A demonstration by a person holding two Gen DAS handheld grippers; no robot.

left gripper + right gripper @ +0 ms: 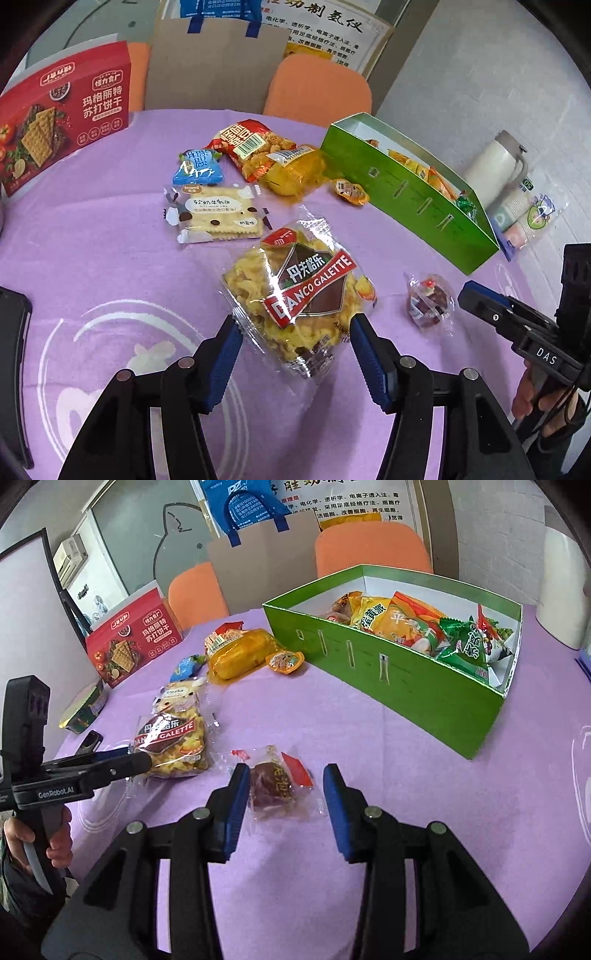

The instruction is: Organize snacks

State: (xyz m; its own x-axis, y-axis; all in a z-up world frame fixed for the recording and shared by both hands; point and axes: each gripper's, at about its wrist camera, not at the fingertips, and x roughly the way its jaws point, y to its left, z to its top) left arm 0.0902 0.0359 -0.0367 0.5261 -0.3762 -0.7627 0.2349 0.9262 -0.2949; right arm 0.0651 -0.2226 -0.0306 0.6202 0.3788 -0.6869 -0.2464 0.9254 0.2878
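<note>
The left claw [293, 332] stood released around a Danco Galette bag [295, 291] on the purple counter [110, 258]. The right claw [286, 794] stood released around a small dark wrapped snack [273, 784], near a green box [406, 672].

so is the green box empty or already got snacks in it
Partly filled: the open green box holds several snack packets piled toward one end.

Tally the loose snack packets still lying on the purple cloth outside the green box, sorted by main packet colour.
Clear with yellow snack inside: 2, the galette bag and the yellow cake
Clear with pale crackers: 1
Clear with dark red snack: 1
Red: 1
Blue: 1
Orange: 1
Total: 7
</note>
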